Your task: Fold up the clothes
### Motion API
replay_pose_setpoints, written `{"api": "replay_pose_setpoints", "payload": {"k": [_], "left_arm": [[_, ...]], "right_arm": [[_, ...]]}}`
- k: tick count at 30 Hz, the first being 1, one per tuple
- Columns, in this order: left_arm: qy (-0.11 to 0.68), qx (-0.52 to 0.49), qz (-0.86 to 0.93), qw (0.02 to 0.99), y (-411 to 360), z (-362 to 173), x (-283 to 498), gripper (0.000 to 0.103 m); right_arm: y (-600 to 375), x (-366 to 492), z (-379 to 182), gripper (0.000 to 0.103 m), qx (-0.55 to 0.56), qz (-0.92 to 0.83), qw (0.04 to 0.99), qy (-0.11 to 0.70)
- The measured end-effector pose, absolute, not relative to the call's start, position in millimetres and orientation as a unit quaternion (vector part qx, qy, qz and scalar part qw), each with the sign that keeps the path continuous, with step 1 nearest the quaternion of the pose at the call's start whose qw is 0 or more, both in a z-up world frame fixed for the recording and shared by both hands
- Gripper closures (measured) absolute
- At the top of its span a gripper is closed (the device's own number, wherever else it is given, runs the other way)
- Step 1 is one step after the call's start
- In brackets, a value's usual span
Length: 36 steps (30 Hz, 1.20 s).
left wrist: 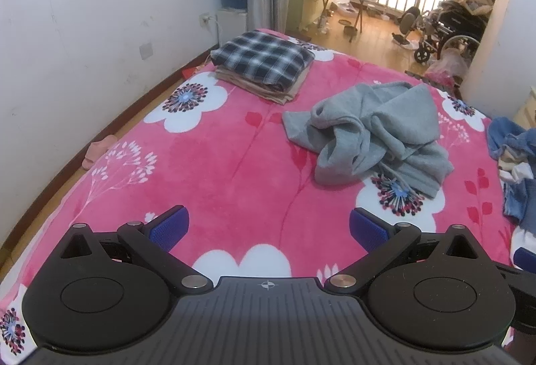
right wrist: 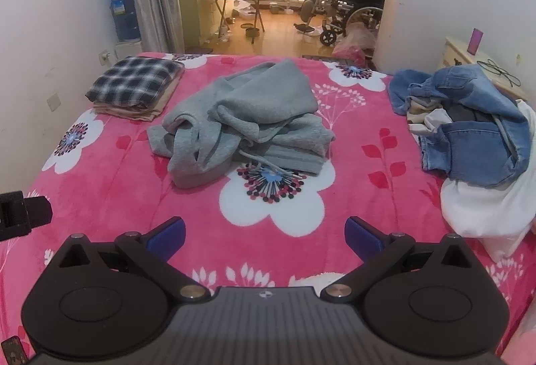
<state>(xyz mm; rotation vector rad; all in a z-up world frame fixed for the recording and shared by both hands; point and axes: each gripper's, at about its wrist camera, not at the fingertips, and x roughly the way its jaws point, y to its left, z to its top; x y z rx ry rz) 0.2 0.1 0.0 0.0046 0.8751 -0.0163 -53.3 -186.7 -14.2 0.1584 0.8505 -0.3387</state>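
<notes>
Folding looks partly done: beyond the crumpled grey hoodie point(right wrist: 241, 124) mid-bed, a plaid-topped folded stack point(right wrist: 134, 87) lies to its left, denim heap point(right wrist: 469, 120) to its right, while my left claw point(left wrist: 268, 231) and right claw point(right wrist: 264, 234) hover spread, holding nothing.

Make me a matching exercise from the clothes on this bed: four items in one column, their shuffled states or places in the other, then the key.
Items
1. plaid garment
2. grey hoodie
3. denim clothes
4. white cloth

States
A. crumpled mid-bed
B. heaped at the right edge
C. folded, topping the far-left stack
D. lying under the denim, nearer the grippers

Pairs: 1-C, 2-A, 3-B, 4-D
</notes>
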Motion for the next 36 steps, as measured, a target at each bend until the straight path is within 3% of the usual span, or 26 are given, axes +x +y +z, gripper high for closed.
{"api": "replay_pose_setpoints", "payload": {"k": [36], "left_arm": [[0.424,0.004,-0.024,0.905,0.2,-4.8,-2.4,0.000]], "right_arm": [[-184.1,-49.4,-14.5,0.000,0.059,-0.183,0.889,0.416]]}}
